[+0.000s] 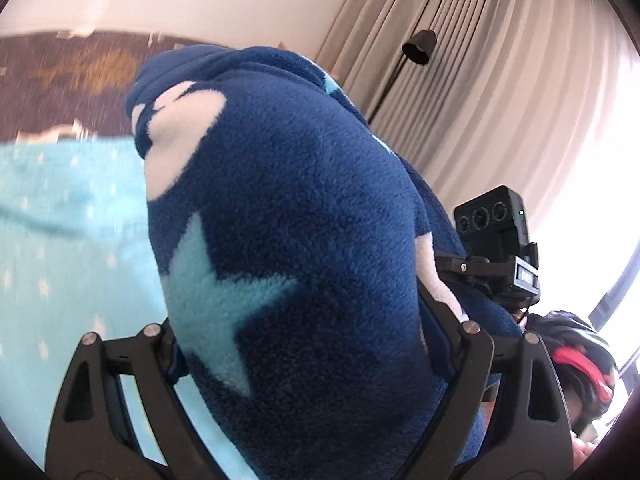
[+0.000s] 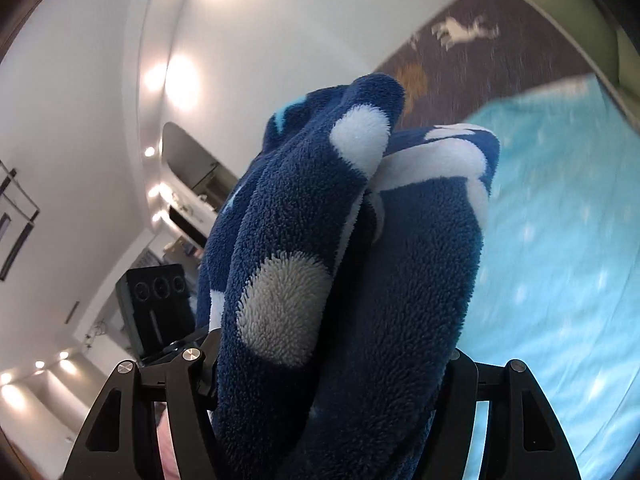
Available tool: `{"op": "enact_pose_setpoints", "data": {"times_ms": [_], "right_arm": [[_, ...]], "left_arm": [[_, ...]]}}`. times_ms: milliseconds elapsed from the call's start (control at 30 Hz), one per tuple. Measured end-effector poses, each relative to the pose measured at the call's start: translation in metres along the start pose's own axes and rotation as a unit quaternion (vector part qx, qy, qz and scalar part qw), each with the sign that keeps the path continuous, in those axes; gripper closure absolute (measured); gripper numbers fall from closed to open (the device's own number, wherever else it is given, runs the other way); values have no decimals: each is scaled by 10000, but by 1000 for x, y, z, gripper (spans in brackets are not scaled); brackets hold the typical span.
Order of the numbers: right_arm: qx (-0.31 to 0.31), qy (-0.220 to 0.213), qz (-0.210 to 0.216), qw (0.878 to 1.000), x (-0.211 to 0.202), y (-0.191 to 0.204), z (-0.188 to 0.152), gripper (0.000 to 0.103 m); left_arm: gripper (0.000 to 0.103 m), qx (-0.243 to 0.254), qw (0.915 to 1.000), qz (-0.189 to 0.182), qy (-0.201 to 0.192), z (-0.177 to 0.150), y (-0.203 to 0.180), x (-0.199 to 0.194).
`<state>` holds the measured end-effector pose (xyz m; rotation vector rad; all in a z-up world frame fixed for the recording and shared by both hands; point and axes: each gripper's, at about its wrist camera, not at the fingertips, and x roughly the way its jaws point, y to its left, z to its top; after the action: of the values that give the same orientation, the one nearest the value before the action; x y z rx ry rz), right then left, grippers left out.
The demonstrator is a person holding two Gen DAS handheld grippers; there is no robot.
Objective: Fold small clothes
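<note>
A thick dark blue fleece garment [image 1: 304, 184] with white patches and a pale blue star fills the left wrist view. It is bunched between the fingers [image 1: 476, 360] of my left gripper [image 1: 304, 332], which is shut on it; the fingertips are buried in the pile. In the right wrist view the same fleece [image 2: 360, 280] stands up in folds between the fingers [image 2: 188, 380] of my right gripper [image 2: 332, 360], which is shut on it too. Each gripper's camera block shows in the other's view: the right one [image 1: 492, 232] and the left one [image 2: 160, 304]. The garment hangs above the bed.
A light blue spread with white dots [image 1: 60, 240] [image 2: 560, 240] lies below. A brown patterned surface [image 1: 60, 80] runs behind it. Beige curtains [image 1: 500, 80] and a bright window are on the right, with a black lamp head [image 1: 420, 46]. A black and red object [image 1: 576, 360] sits low on the right.
</note>
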<state>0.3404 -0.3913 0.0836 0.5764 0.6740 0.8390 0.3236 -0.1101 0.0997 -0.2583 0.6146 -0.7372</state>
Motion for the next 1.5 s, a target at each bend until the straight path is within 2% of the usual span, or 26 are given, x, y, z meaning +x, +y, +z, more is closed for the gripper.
{"op": "enact_pose_setpoints", "data": {"times_ms": [133, 267, 367, 400, 500, 567, 600, 633, 700, 767, 867, 967, 1000, 1133, 1200, 1300, 1333, 1433, 1500], "right_arm": [[60, -188, -152, 9997, 25, -45, 53, 34], [317, -165, -273, 9990, 64, -111, 78, 34], [585, -182, -417, 9972, 104, -170, 85, 34], [677, -191, -444, 9965, 118, -177, 88, 34], [1114, -47, -797, 9906, 164, -246, 68, 34], [1333, 406, -1310, 9815, 193, -285, 45, 33], [1607, 245, -1043, 9812, 195, -301, 34, 28], [1967, -11, -662, 9782, 192, -314, 28, 25], [2046, -127, -497, 9775, 189, -319, 23, 23], [1953, -71, -881, 9767, 184, -307, 23, 17], [1934, -64, -1380, 9713, 159, -280, 28, 17], [1687, -200, -2203, 9605, 113, -236, 27, 17], [1630, -242, -2303, 9591, 105, -226, 25, 17], [1031, -288, -2591, 9599, 65, -153, 4, 17], [514, -299, -2890, 9555, 46, -97, -15, 17], [-138, -333, -3423, 9389, 30, -36, -44, 17], [-464, -414, -3679, 9278, 26, -8, -60, 17], [-1046, -540, -4069, 9059, 20, 41, -92, 17], [-1178, -666, -4115, 9013, 9, 67, -115, 17]], "left_arm": [[13, 23, 10000, 36, -67, 33, 35, 53], [13, -16, 9996, 291, 10, 34, 84, 107], [14, -43, 9981, 598, 128, 35, 118, 157], [14, -46, 9971, 735, 185, 31, 129, 174], [13, -49, 9899, 1243, 674, 12, 165, 224], [9, -86, 9753, 1774, 1312, -12, 189, 256], [7, -323, 9791, 1691, 1084, -20, 202, 255], [7, -632, 9835, 1419, 931, -22, 212, 251], [6, -883, 9850, 1132, 954, -26, 220, 248], [6, -650, 9855, 1295, 883, -27, 209, 241], [6, -428, 9817, 1687, 771, -22, 192, 226], [7, -322, 9774, 2012, 564, -18, 173, 197], [7, -205, 9770, 2075, 454, -21, 163, 183], [7, 501, 9711, 2308, 331, -41, 107, 133], [7, 830, 9681, 2351, 245, -49, 72, 106], [7, 1016, 9627, 2507, 55, -66, 27, 59], [7, 1048, 9594, 2617, 11, -71, 14, 42], [7, 1127, 9552, 2730, -190, -89, -17, -4], [7, 1146, 9547, 2730, -302, -98, -34, -31]]}}
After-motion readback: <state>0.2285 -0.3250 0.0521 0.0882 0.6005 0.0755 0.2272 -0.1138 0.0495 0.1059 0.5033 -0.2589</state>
